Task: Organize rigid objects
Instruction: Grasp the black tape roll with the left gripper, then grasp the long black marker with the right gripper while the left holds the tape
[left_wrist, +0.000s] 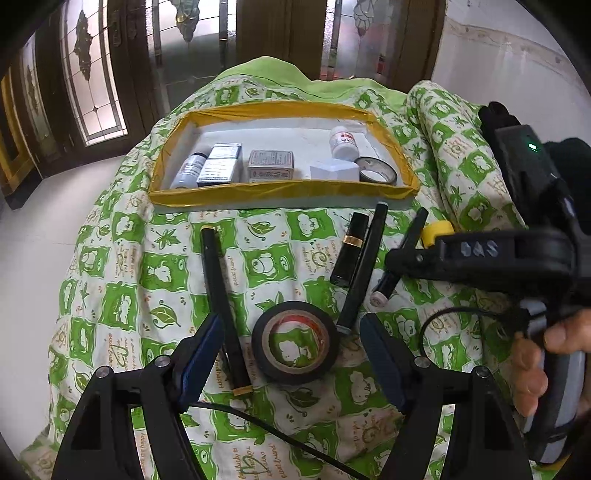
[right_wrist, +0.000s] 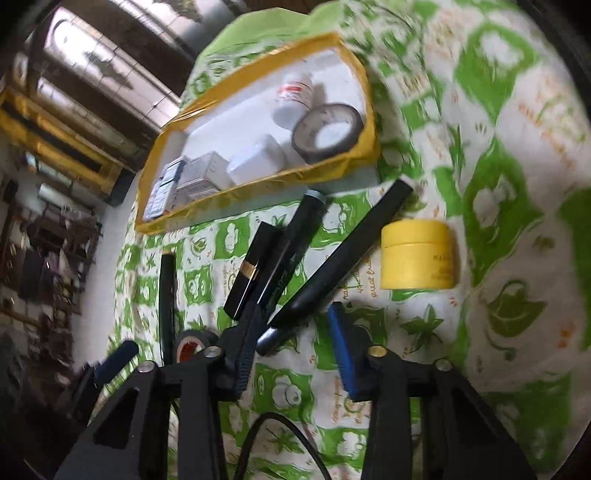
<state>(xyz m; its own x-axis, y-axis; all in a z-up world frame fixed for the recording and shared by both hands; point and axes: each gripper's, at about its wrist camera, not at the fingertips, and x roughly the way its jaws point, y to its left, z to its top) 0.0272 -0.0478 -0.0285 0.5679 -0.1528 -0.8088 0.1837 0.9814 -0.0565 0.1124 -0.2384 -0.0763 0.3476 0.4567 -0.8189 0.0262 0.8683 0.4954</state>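
Rigid objects lay loose on the green-and-white cloth (left_wrist: 147, 280), in front of the yellow-rimmed tray (left_wrist: 280, 194) that sat at 12 o'clock in the left wrist view. Several boxes and bottles were already inside the tray.

The piece I was working on was a slim black pen (right_wrist: 332, 266). It lay slanted, and its lower end was between the jaws of the right gripper (right_wrist: 295, 310). These jaws stood at a narrow gap. As far as I could see, the blue pad at 1 o'clock of that end was not yet touching the barrel, so I did not count it as held.

I judged the pen to be light, stiff and rather slippery, and it could roll on the soft cloth. It should be taken across the barrel, a little above the end, and not at the tip. A yellow jar (right_wrist: 417, 254) stood near, at 3 o'clock, apart from the pen.

The left gripper (left_wrist: 291, 321) was tilted down, with its jaws wide and holding nothing. A black tape roll (left_wrist: 295, 347) lay flat just ahead, between the two fingers. It looked firm and easy to pinch through its wall. A long black pen (left_wrist: 221, 306) lay beside it at 9 o'clock. At 3 o'clock a hand (left_wrist: 532, 362) gripped the right tool's handle.
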